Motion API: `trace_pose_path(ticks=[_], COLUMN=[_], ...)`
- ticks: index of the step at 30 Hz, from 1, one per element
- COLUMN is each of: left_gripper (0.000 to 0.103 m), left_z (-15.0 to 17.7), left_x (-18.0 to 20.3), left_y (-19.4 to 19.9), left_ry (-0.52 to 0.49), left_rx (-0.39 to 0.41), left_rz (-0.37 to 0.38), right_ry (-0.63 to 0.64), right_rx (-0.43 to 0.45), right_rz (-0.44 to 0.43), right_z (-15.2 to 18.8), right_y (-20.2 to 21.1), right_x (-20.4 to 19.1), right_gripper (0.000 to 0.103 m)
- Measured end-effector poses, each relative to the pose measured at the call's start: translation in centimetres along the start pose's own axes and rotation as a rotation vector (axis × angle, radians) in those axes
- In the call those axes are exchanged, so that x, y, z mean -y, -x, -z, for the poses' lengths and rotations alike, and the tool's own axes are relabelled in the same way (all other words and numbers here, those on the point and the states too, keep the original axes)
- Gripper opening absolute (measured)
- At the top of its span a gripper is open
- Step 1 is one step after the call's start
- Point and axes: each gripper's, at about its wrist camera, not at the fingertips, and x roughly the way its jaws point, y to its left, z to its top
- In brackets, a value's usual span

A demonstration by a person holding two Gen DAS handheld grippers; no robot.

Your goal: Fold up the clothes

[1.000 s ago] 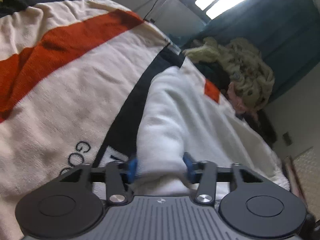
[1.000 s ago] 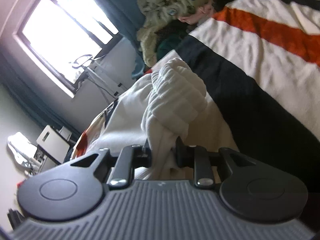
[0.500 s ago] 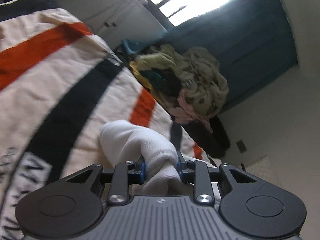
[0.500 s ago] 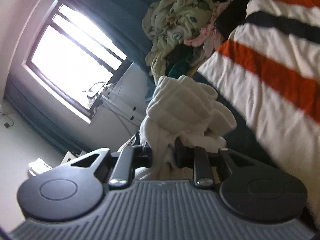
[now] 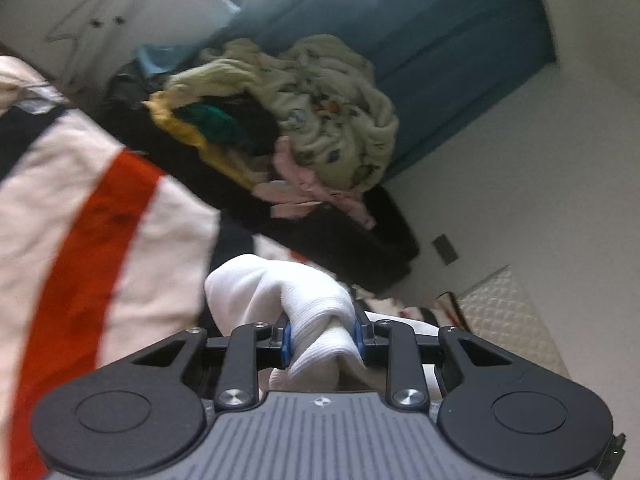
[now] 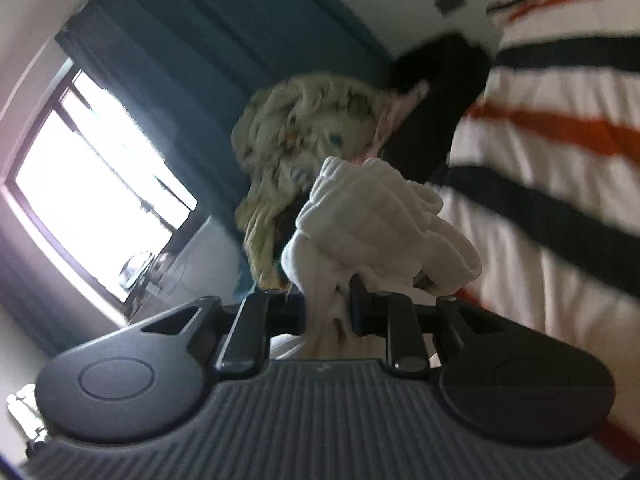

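A white knitted garment [image 5: 280, 296] is bunched between the fingers of my left gripper [image 5: 322, 340], which is shut on it and holds it above the striped blanket [image 5: 80, 208]. In the right wrist view the same white garment [image 6: 372, 224] is bunched in my right gripper [image 6: 328, 312], also shut on it, lifted off the striped blanket [image 6: 552, 184]. The rest of the garment hangs below the grippers and is hidden.
A pile of unfolded clothes [image 5: 328, 120] lies at the far end of the bed before a teal curtain [image 5: 440, 60]; it also shows in the right wrist view [image 6: 304, 140]. A bright window [image 6: 92, 204] is at the left. A pale wall [image 5: 540, 184] is at the right.
Both grippers have lifted and tilted up toward the clothes pile, carrying the white garment off the blanket. The left gripper has closed tighter on the cloth.
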Motion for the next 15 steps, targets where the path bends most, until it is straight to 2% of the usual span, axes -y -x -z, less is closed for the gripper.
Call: trace_pose_path(ticks=[4,7,9,11,15], left_gripper=[0.029,0.029,0.029,0.029,0.033], left_z=[0.6,2.7,4.6,6.5,9.1], left_x=[-0.4,-3.3,-5.6,-7.7,-9.4], left_y=[-7.6,-12.2,-14.0,-15.1,-14.8], left_ry=[-0.015,0.009,0.013,-0.001,-0.153], left_rx=[-0.011,-0.034,-0.071,-0.105,-0.142], left_rz=[0.045,0.067,0.062,0.060,0.051], right_ry=[0.016,0.065,0.087,0.045,-0.074], right_rx=[0.075,0.085,0.063,0.041,0.012], right_rz=[0.046,0.095,0.142,0.170,0.179], right_z=[-2.0,-0.9,1.6,5.1,11.6], right_y=[-2.5,-4.2,-4.8,-4.5,-2.3], right_x=[2.5,5.5,8.1,11.3,16.7], right_gripper=[0.024,0.024,0.024,0.024,0.024])
